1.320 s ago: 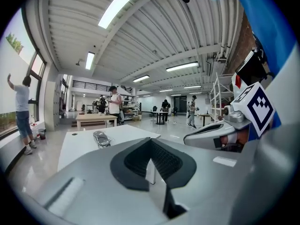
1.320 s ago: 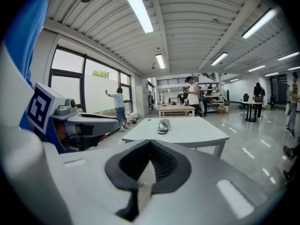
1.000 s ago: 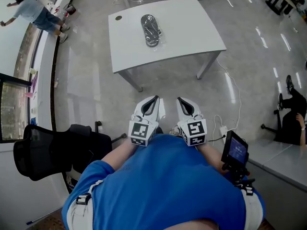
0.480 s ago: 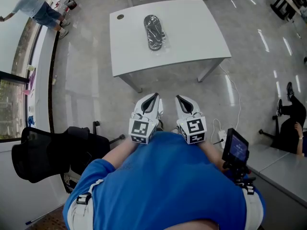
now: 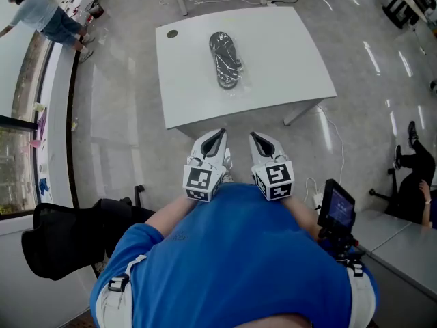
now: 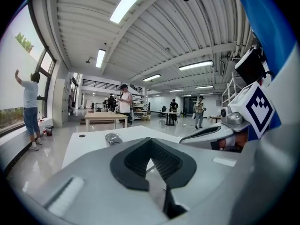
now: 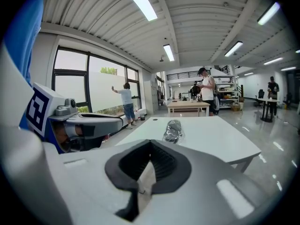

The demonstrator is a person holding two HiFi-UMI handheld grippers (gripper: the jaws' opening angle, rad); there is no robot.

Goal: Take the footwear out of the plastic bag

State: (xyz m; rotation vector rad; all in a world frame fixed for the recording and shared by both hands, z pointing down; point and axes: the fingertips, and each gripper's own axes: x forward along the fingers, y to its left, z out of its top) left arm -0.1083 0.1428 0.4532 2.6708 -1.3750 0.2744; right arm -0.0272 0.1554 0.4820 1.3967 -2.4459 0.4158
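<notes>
A dark shoe in a clear plastic bag (image 5: 227,60) lies lengthwise near the middle of a white table (image 5: 191,94). It is small in the left gripper view (image 6: 112,138) and larger in the right gripper view (image 7: 173,129). My left gripper (image 5: 217,137) and right gripper (image 5: 256,138) are held side by side in front of my chest, just short of the table's near edge and well away from the bag. Both are shut with nothing in them, and the black pads meet in the left (image 6: 151,146) and right (image 7: 150,146) gripper views.
A black office chair (image 5: 61,241) stands at my lower left. A small screen on a mount (image 5: 336,210) is at my right, with a cable and power strip (image 5: 317,186) on the floor. One person stands at the window (image 5: 44,16) and another sits at the right (image 5: 420,176).
The table and bagged shoe have come closer in the head view as I stepped forward. Both grippers moved with me toward the table's edge and stayed shut.
</notes>
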